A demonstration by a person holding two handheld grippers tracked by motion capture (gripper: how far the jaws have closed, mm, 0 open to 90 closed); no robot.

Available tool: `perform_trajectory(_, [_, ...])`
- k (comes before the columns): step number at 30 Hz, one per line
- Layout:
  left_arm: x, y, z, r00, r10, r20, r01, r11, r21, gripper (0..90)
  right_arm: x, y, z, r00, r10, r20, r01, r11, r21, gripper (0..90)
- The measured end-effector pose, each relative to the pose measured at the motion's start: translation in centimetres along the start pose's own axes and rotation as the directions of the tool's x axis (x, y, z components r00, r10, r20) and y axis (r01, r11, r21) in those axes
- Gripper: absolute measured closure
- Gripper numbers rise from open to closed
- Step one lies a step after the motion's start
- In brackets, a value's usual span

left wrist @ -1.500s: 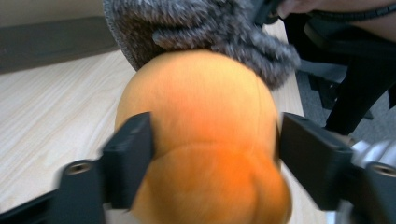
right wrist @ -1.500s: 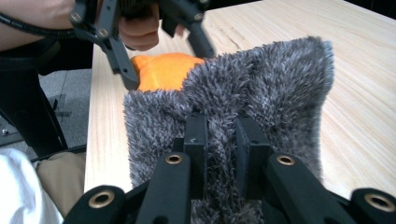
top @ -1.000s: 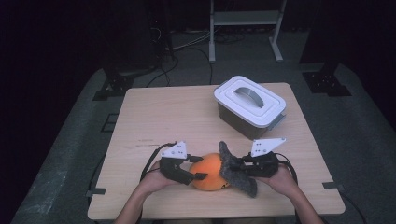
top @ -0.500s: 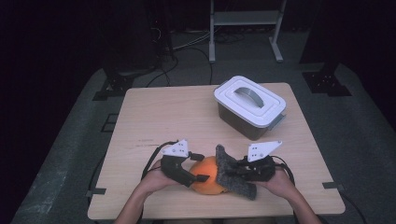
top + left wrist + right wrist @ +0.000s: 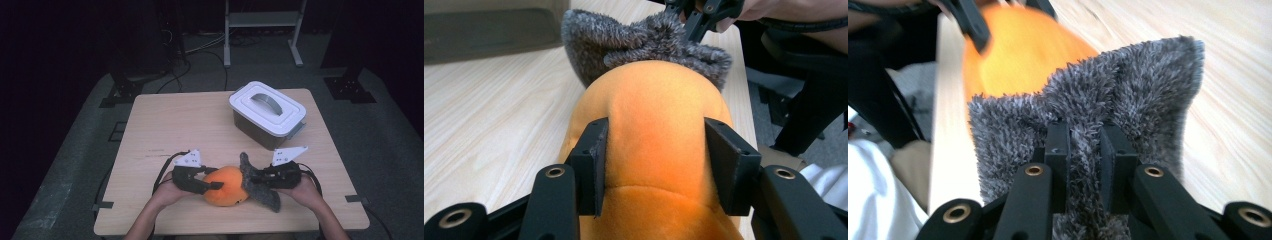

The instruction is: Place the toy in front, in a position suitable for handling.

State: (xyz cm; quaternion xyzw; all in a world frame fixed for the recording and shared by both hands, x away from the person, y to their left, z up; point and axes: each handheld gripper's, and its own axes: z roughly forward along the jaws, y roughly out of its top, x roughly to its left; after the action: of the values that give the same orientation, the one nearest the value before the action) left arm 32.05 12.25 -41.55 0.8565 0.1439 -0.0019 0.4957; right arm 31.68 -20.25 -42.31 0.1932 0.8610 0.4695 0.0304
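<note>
Orange plush (image 5: pixel 227 186) near tabletop (image 5: pixel 200 125) front edge, between both claws. Left claw (image 5: pixel 212 185) clamped across plush's orange body, jaws pressing into both sides (image 5: pixel 654 150). Right claw (image 5: pixel 254 179) pinched narrow on grey fuzzy fin (image 5: pixel 260 187), fold of fur caught between jaws (image 5: pixel 1083 145). Fin joined to plush's right end, splayed onto tabletop. Lidded bin (image 5: pixel 267 114) well apart, far right.

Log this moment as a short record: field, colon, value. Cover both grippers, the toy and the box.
held thing: orange plush toy with grey furry part
left gripper: jaws clamped on the orange body
right gripper: jaws pinching the grey fur
toy position: near front edge of wooden table
lidded box: closed, white lid, far right, apart from the toy
</note>
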Motion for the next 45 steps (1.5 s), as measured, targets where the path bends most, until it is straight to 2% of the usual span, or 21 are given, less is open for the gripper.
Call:
perform_trajectory(4, [0.2, -0.2, -0.1, 0.9997, -0.021, 0.009, 0.021, 0.9997, -0.013, 47.1, 0.1, 0.5, -0.7, 1.0000, 0.008, -0.004, -0.009, 0.998, -0.064, 76.3])
perform_trajectory(6, [0.2, -0.2, 0.0, 0.9998, -0.021, 0.008, 0.021, 0.9997, -0.012, 47.0, 0.6, 1.0, -0.7, 0.9996, 0.002, -0.029, -0.005, 0.995, -0.099, 76.3])
perform_trajectory(9, [0.5, -0.3, -0.1, 0.9994, -0.036, -0.003, 0.036, 0.9993, -0.012, 46.8, 1.1, 1.0, 0.3, 0.9987, -0.020, -0.047, 0.017, 0.998, -0.060, 76.2])
perform_trajectory(12, [0.7, -0.5, -0.2, 0.9987, -0.052, -0.004, 0.052, 0.9984, -0.024, 46.8, 0.7, 0.6, 0.6, 0.9975, 0.006, -0.071, -0.009, 0.999, -0.047, 76.1])
perform_trajectory(14, [0.8, -0.6, -0.2, 0.9979, -0.065, -0.007, 0.065, 0.9974, -0.032, 46.8, 0.4, 0.3, 0.4, 0.9984, 0.010, -0.056, -0.011, 1.000, -0.020, 76.1])
perform_trajectory(17, [0.9, -0.6, -0.3, 0.9968, -0.078, -0.021, 0.076, 0.9954, -0.058, 46.9, -0.1, 0.0, 0.1, 0.9985, 0.032, -0.044, -0.032, 0.999, -0.010, 76.2])
perform_trajectory(18, [0.7, -0.6, -0.1, 0.9967, -0.073, -0.034, 0.071, 0.9947, -0.074, 47.2, -0.1, 0.1, -0.1, 0.9987, 0.033, -0.040, -0.034, 0.999, -0.026, 76.3])
perform_trajectory(19, [0.5, -0.6, 0.0, 0.9975, -0.051, -0.049, 0.046, 0.9950, -0.089, 47.6, -0.1, 0.3, -0.4, 0.9990, 0.029, -0.035, -0.030, 0.999, -0.040, 76.3])
perform_trajectory(21, [-0.2, -0.2, 0.4, 0.9955, 0.013, -0.094, -0.024, 0.9920, -0.124, 49.1, 0.1, 0.8, -0.8, 0.9992, 0.026, -0.029, -0.029, 0.996, -0.084, 76.3])
perform_trajectory(24, [-1.2, 0.4, 1.3, 0.9827, 0.089, -0.162, -0.109, 0.9870, -0.118, 50.4, 0.4, 1.5, -1.2, 0.9996, 0.017, -0.024, -0.020, 0.990, -0.138, 76.4])
perform_trajectory(26, [-1.2, 0.3, 1.6, 0.9846, 0.101, -0.143, -0.117, 0.9878, -0.103, 50.1, 0.6, 1.6, -1.0, 0.9996, 0.013, -0.023, -0.017, 0.990, -0.139, 76.3])
perform_trajectory(28, [-1.2, 0.2, 1.4, 0.9868, 0.103, -0.125, -0.115, 0.9892, -0.091, 48.7, 0.6, 1.3, -0.4, 0.9998, 0.011, -0.014, -0.012, 0.994, -0.106, 76.2])
perform_trajectory(30, [-1.2, 0.2, 1.1, 0.9880, 0.105, -0.113, -0.113, 0.9910, -0.071, 43.0, 0.5, 0.9, 0.3, 0.9995, 0.021, -0.025, -0.022, 0.997, -0.074, 76.2])
perform_trajectory(32, [-1.2, 0.3, 1.0, 0.9932, 0.075, -0.089, -0.081, 0.9942, -0.070, 32.9, 0.7, 0.7, 0.9, 0.9988, 0.012, -0.048, -0.015, 0.998, -0.056, 76.2])
perform_trajectory(34, [-1.1, 0.5, 0.8, 0.9940, 0.053, -0.096, -0.060, 0.9957, -0.071, 25.0, 1.1, 0.9, 1.1, 0.9983, -0.021, -0.055, 0.019, 0.999, -0.032, 76.2])
perform_trajectory(35, [-0.9, 0.5, 0.8, 0.9951, 0.028, -0.095, -0.033, 0.9979, -0.055, 20.4, 1.2, 1.0, 1.1, 0.9979, -0.028, -0.059, 0.026, 0.999, -0.030, 76.2])
perform_trajectory(36, [-0.7, 0.5, 0.9, 0.9955, 0.016, -0.094, -0.020, 0.9990, -0.041, 19.6, 1.4, 1.2, 1.0, 0.9980, -0.034, -0.053, 0.033, 0.999, -0.029, 76.2])
perform_trajectory(38, [-0.5, 0.1, 1.0, 0.9972, 0.013, -0.073, -0.015, 0.9994, -0.032, 25.4, 1.6, 1.5, 0.7, 0.9986, -0.036, -0.038, 0.034, 0.997, -0.064, 76.4])
perform_trajectory(41, [-1.0, 0.0, 1.4, 0.9974, 0.047, -0.055, -0.048, 0.9987, -0.017, 28.6, 1.9, 2.1, 0.2, 0.9990, -0.037, -0.023, 0.034, 0.991, -0.130, 76.4])
perform_trajectory(42, [-1.1, 0.1, 1.5, 0.9964, 0.061, -0.060, -0.062, 0.9980, -0.012, 28.6, 2.0, 2.2, 0.3, 0.9990, -0.040, -0.020, 0.037, 0.991, -0.131, 76.4])
perform_trajectory(45, [-1.0, 0.1, 1.5, 0.9972, 0.049, -0.057, -0.049, 0.9987, -0.011, 28.1, 2.0, 1.9, 1.1, 0.9985, -0.047, -0.026, 0.045, 0.995, -0.091, 76.3])
